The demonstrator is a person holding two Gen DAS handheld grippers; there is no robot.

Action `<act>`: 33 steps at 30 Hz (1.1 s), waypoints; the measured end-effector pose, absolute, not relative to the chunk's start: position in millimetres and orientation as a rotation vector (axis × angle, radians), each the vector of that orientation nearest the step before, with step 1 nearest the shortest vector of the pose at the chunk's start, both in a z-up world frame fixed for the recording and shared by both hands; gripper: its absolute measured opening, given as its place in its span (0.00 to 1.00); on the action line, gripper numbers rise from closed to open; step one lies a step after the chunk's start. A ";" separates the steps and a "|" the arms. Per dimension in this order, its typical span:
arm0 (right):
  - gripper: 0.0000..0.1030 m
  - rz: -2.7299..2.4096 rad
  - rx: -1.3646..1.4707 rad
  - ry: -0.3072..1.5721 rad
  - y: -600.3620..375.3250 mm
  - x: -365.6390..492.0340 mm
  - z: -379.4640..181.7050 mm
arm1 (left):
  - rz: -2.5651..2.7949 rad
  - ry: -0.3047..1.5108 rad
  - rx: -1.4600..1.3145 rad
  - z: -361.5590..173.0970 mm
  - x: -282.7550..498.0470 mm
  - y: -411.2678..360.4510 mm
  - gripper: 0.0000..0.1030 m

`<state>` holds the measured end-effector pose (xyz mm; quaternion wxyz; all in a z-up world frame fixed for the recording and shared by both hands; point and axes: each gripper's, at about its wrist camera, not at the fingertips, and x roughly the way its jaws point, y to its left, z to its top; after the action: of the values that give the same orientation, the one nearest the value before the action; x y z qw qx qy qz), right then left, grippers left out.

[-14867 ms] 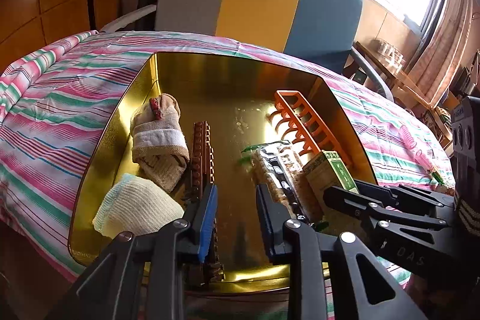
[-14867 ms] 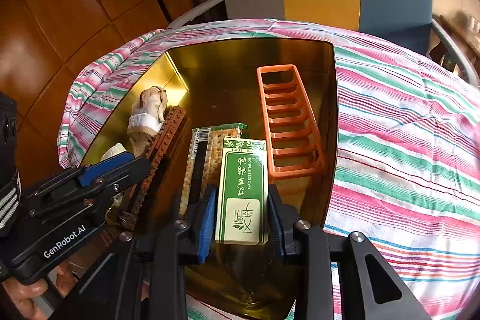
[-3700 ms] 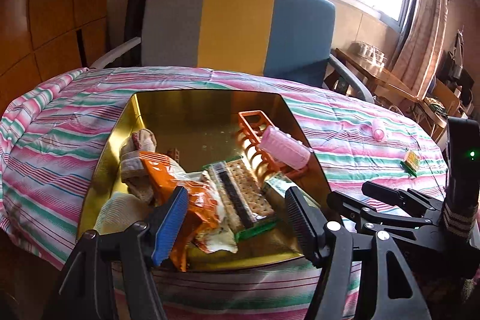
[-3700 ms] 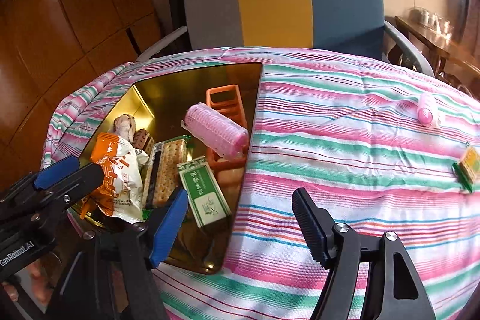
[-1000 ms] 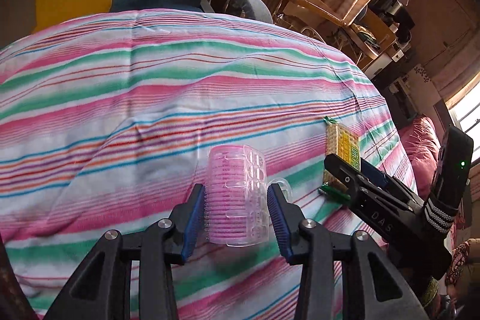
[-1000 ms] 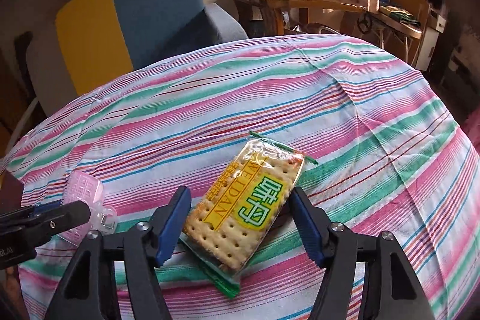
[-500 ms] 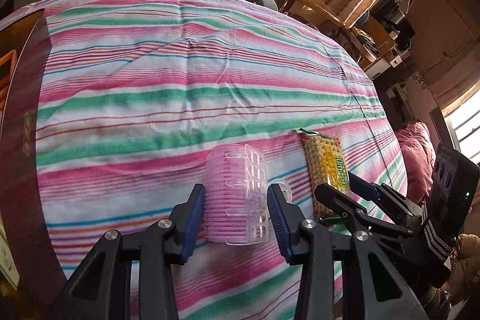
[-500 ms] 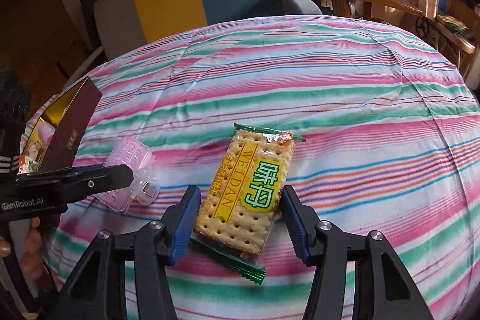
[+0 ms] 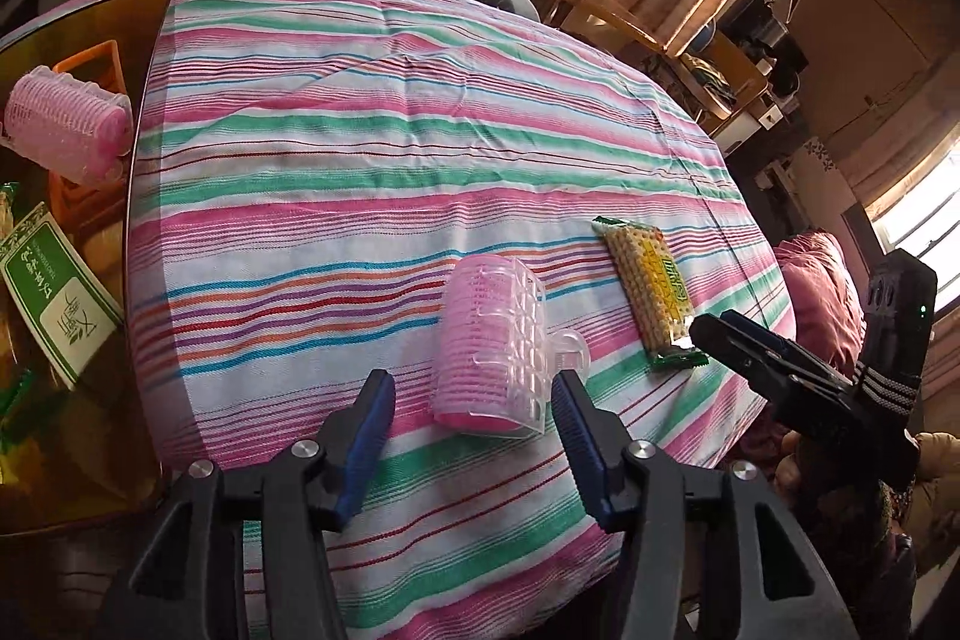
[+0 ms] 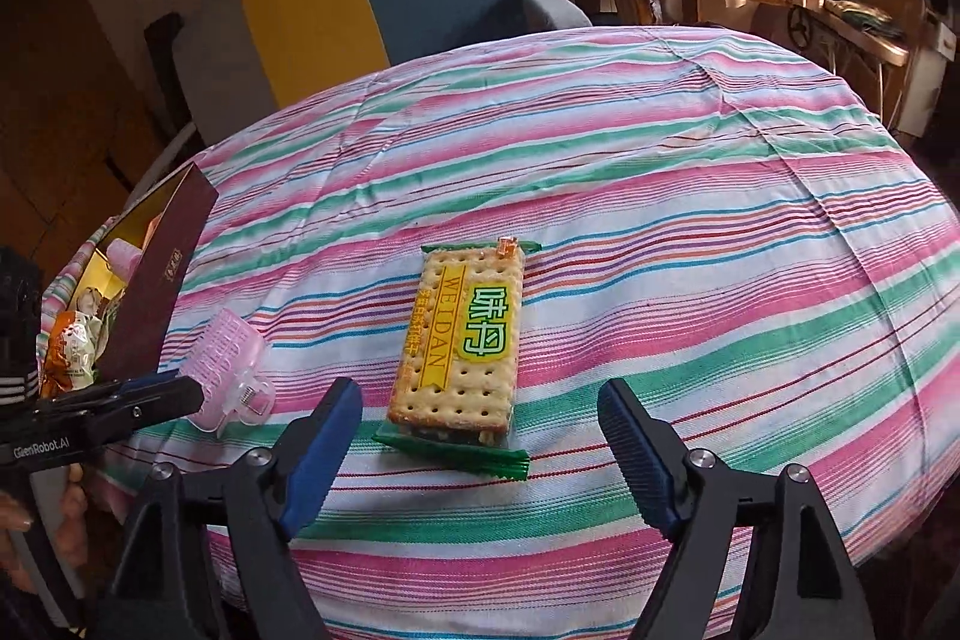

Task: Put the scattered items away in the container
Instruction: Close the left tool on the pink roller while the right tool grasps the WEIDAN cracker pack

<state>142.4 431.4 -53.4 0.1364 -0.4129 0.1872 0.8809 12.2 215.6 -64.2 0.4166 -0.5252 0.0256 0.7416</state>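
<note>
The left hand-held gripper (image 9: 471, 415) hangs released, its ribbed blue pads either side of a pink hair roller (image 9: 489, 343) without touching it; the roller lies on the striped cloth (image 9: 360, 160) of the desk, a ridged pink cylinder under a clear plastic clip, long axis pointing away from the camera; the right hand-held gripper (image 10: 480, 436) is likewise spread wide, just short of a cracker packet (image 10: 459, 340), a flat clear-wrapped rectangle with green crimped ends and a yellow label, lengthwise away from the fingers and tilted slightly right; farther left stands the gold container (image 9: 135, 100), glossy inside, holding another pink roller (image 9: 66, 130), a green box (image 9: 57, 292) and an orange plastic rack (image 9: 90, 61).
</note>
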 end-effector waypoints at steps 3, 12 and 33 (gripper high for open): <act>0.83 2.537 -1.176 0.499 424.2 132.7 -50.6 | 1.868 0.133 -1.253 -59.2 17.7 221.3 0.54; 0.81 2.476 -1.254 0.414 415.2 100.0 -61.4 | 1.837 0.180 -1.264 -68.2 6.9 242.8 0.54; 1.00 2.472 -1.272 0.326 412.1 92.4 -83.9 | 1.832 0.143 -1.282 -71.9 3.2 256.5 0.67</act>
<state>92.4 412.1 -83.9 0.1705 -0.4476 0.1146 0.8703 3.2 256.5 -71.9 0.4355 -0.5152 0.0576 0.7359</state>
